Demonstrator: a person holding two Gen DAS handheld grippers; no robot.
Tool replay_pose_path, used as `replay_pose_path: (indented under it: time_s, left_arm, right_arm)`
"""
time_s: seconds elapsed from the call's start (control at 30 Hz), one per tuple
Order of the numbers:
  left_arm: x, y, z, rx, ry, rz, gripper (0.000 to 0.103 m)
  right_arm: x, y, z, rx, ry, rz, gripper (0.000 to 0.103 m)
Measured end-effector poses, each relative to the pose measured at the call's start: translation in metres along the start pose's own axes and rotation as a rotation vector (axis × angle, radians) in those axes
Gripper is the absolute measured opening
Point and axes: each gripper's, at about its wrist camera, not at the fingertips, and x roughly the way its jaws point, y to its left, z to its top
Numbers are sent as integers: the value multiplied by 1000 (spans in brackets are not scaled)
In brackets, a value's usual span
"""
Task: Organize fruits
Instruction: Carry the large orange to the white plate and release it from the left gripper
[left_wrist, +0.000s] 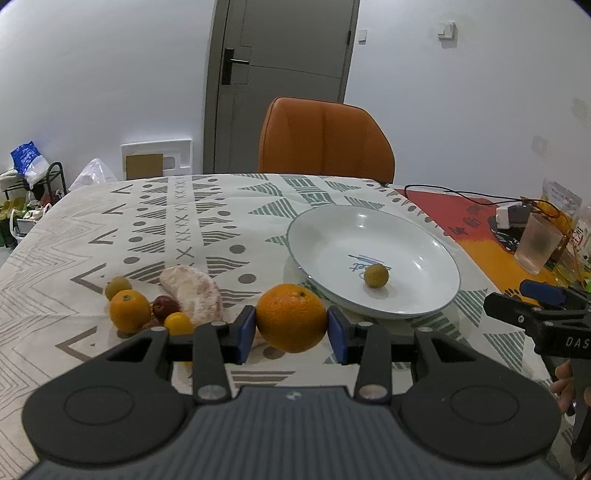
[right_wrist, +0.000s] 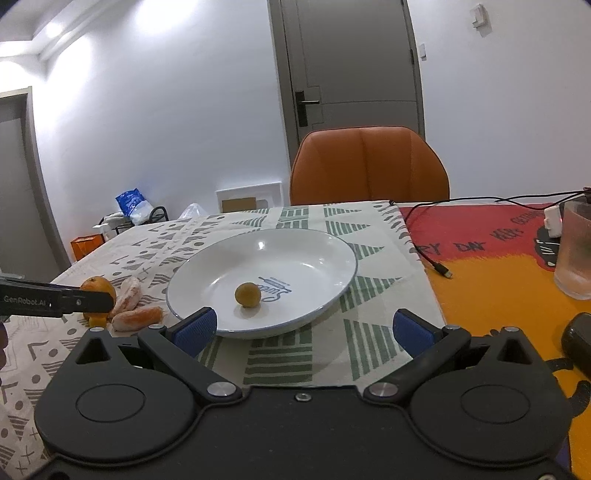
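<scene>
— One big orange (left_wrist: 291, 317) sits clamped between the blue pads of the left tongs (left_wrist: 291, 326), lifted off the counter (left_wrist: 207, 236), just at seven o'clock of the white plate (left_wrist: 373, 258).

— And the right tongs (right_wrist: 303, 328)?

— Spread wide, holding nothing, at six o'clock of the plate. A small yellowish round fruit (left_wrist: 376, 275) lies inside it.

— The other fruit?

— Heaped on the cloth at nine o'clock of the plate: a smaller orange (left_wrist: 129, 310), peeled citrus segments (left_wrist: 192, 291), a small red fruit (left_wrist: 165, 307).
</scene>
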Motion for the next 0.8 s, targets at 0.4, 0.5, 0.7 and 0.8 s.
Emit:
replay_pose_path:
  time_s: [0.4,0.5,0.7,0.8]
  left_arm:
    - [3,-13,2,22,2,-1,41]
    - [5,-16,3,28,3,-3,41]
    - [12,-24,8,45,0,-9,41]
    - [17,-28,12,53,-5,-19,41]
  right_arm:
    - [-4,-9,-5,23,-8,11,103]
    - [-6,-9,-5,23,-17,19,103]
    - [-9,-7,-3,37,-27,43,103]
    - [-9,-6,-3,47,-24,53,103]
